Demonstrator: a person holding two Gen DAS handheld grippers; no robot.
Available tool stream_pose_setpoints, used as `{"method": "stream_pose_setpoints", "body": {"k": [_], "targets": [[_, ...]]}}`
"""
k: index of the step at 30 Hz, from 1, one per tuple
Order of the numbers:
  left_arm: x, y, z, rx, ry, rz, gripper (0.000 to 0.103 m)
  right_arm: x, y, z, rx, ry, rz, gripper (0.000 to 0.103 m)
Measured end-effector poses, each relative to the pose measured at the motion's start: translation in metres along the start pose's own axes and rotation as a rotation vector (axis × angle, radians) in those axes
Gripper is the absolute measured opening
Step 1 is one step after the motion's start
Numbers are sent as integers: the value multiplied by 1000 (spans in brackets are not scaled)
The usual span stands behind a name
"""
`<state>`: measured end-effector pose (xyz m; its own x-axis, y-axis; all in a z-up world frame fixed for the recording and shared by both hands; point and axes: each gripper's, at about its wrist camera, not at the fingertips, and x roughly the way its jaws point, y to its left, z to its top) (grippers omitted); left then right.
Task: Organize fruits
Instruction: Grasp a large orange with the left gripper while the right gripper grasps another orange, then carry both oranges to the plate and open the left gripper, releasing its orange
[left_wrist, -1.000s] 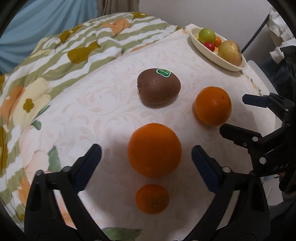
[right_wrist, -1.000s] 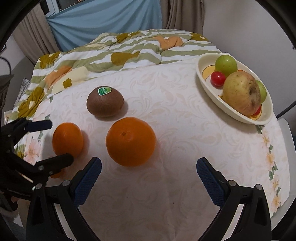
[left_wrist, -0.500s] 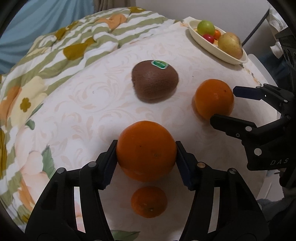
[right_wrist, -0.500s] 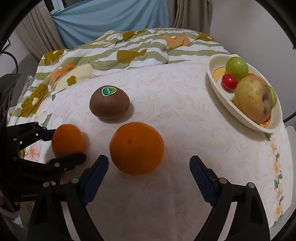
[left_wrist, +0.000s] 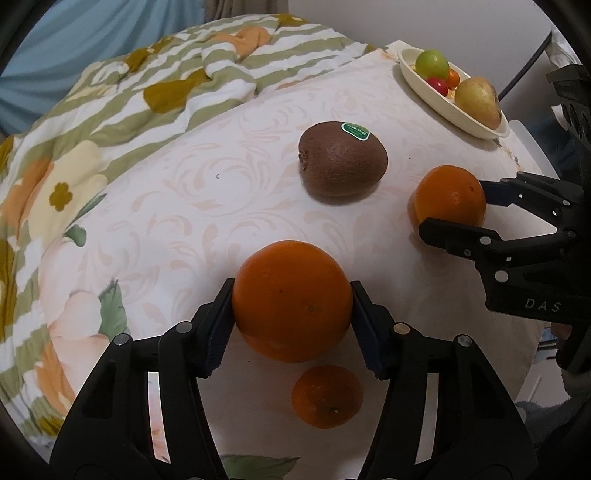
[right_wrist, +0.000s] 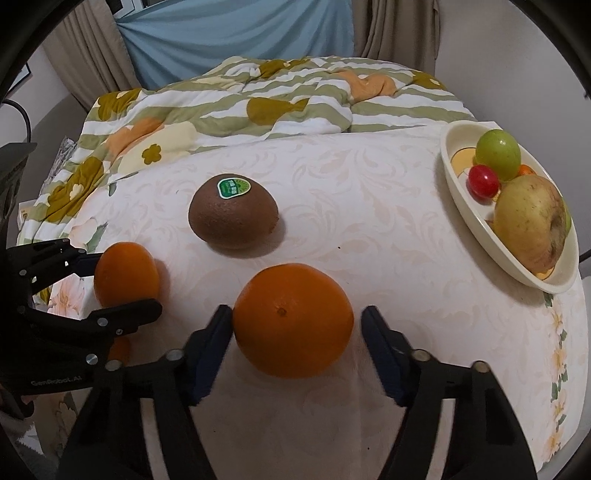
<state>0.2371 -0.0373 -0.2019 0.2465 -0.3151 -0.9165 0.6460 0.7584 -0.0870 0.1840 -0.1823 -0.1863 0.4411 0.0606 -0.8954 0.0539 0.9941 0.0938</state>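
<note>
Both pairs of jaws have drawn in since a second ago, each around its own orange.

Left gripper (left_wrist: 291, 325) now sits clamped on the orange (left_wrist: 291, 301) nearest its camera, pads pressed flat to both flanks, a grip across the widest part that should keep the round fruit from rolling out when lifted. Right gripper (right_wrist: 295, 343) is closing round the second orange (right_wrist: 293, 319): the left pad meets the peel, while a sliver of cloth shows at the right pad, so that fruit is straddled, not yet pinched. Both oranges rest on the pale tablecloth (right_wrist: 369, 206), with the kiwi (right_wrist: 232, 210) beyond them and a small mandarin (left_wrist: 327, 397) under the left gripper. The cream bowl (right_wrist: 465, 206) at the far right edge, already holding an apple (right_wrist: 532, 229), looks like the destination.
</note>
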Motion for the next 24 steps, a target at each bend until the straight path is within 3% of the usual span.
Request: {"method": "stream_pose_setpoints", "body": {"k": [11,24], "targets": [[-26,2,2,-19,-38,1,66,-20,6,1,-6,-25,-6,57],[-89,-2,10,-92,-148,15,66,-92,5,9,21,-128,-27,57]]}}
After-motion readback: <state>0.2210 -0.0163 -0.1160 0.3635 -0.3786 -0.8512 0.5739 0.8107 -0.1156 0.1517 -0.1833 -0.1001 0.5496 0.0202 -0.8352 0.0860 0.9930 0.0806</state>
